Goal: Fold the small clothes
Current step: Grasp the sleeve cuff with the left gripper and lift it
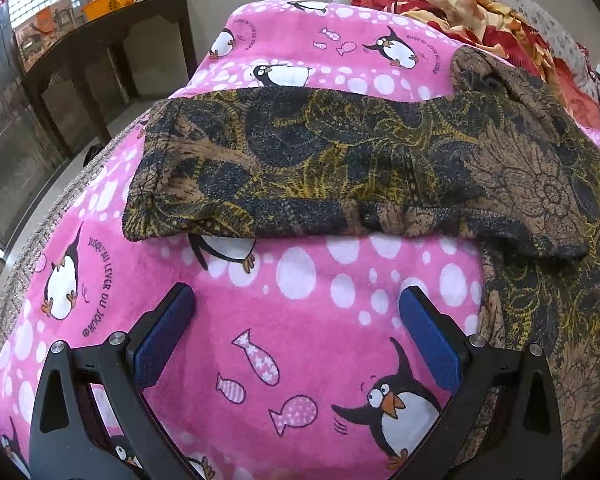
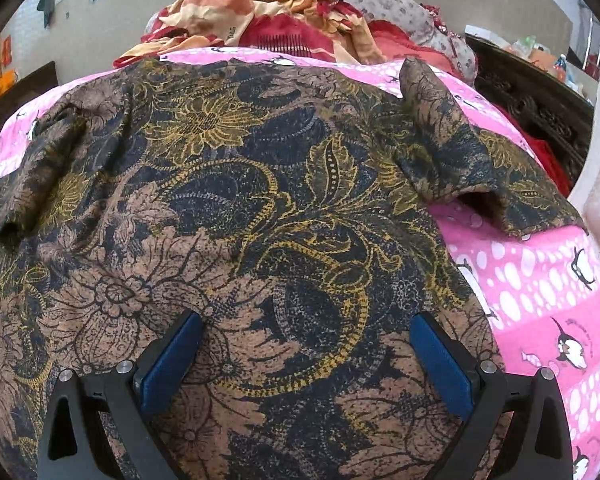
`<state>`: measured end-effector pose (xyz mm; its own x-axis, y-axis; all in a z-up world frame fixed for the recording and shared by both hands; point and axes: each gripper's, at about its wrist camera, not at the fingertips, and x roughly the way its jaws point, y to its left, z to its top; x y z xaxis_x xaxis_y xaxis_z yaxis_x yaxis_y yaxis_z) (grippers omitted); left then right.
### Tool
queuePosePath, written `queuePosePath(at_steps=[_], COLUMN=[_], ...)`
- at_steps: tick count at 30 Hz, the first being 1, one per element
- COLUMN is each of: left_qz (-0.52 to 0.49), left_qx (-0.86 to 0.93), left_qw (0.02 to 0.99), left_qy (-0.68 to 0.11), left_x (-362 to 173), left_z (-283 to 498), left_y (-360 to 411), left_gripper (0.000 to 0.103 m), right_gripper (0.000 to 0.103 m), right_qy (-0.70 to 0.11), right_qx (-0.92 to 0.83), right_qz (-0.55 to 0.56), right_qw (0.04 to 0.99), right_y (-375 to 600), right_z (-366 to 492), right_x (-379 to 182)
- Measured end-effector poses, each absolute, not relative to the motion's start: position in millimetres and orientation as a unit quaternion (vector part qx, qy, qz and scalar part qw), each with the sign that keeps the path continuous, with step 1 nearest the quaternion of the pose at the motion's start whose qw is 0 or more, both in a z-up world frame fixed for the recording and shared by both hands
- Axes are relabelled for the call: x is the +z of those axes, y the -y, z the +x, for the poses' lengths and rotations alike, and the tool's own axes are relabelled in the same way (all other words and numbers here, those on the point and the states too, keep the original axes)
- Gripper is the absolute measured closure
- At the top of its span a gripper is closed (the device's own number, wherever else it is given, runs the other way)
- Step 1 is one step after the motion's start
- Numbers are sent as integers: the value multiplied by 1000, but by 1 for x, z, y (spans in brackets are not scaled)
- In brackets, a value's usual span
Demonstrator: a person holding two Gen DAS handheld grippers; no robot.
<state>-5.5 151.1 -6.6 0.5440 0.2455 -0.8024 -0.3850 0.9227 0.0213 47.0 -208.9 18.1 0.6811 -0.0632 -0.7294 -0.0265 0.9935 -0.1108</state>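
A brown floral-print garment point(image 2: 260, 200) lies spread over the bed — one sleeve point(image 1: 260, 168) folded across.

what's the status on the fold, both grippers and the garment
Left gripper jaws open, over pink penguin-print blanket, empty. Right gripper jaws open above brown, black and gold floral-print garment, not gripping. Garment spread out, sleeve flat. Nothing in the way.

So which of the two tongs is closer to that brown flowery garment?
Right. The right tongs hover open directly over the brown flowery garment. The left tongs, also open, sit over the pink penguin blanket, short of the garment's edge.
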Motion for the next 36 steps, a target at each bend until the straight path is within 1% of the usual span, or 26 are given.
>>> queuePosePath(at_steps=[5,7,8,9,12,14,16,17,18,19,26,27,29,30,31,32,34,36], left_qz=[-71,-64,-77,-105,-231,-306,-358,-402,-436,-464,-495,-495,-479,-467,-458,-449,-422,-377], left_qx=[184,186,174,150,53,19,21,17,8,1,3,10,28,46,69,92,114,134], left_qw=[876,873,870,873,896,894,876,859,845,835,812,812,822,824,819,815,822,846], left_qy=[-440,-446,-455,-452,-375,-327,-322,-317,-309,-297,-310,-309,-306,-318,-337,-355,-366,-352], left_x=[-8,-6,-2,4,28,33,25,15,7,4,12,13,18,16,13,10,14,40], left_z=[-7,-7,-8,-12,-37,-51,-53,-54,-54,-53,-12,-9,-5,-1,2,5,8,7], left_y=[-147,-142,-144,-148,-175,-206,-234,-252,-264,-277,-293,-294,-292,-291,-291,-293,-293,-295], left_gripper=[0,0,0,1,1,1,1,1,2,7,7,12,44,76,98,98,99,99], right_gripper=[0,0,0,0,0,0,0,0,0,0,0,0,0,0,0,0,0,0], right_qy=[-399,-399,-399,-399,-399,-399,-399,-399,-399,-399,-399,-399,-399,-399,-399,-399,-399,-399], right_qx=[-10,-10,-10,-10,-11,-11,-10,-10,-10,-10,-11,-11,-11,-11,-11,-11,-11,-11], right_qz=[-56,-56,-56,-56,-57,-57,-57,-57,-56,-56,-58,-58,-58,-58,-58,-59,-59,-58], right_qw=[915,915,915,915,915,915,915,915,915,915,915,915,915,915,915,915,915,915], right_y=[207,207,207,208,207,207,207,207,207,207,205,205,205,206,206,206,206,206], right_z=[46,46,46,47,46,46,46,46,46,46,45,46,46,47,46,46,46,46], right_x=[19,19,19,19,19,19,19,19,19,19,19,19,19,19,19,19,19,19])
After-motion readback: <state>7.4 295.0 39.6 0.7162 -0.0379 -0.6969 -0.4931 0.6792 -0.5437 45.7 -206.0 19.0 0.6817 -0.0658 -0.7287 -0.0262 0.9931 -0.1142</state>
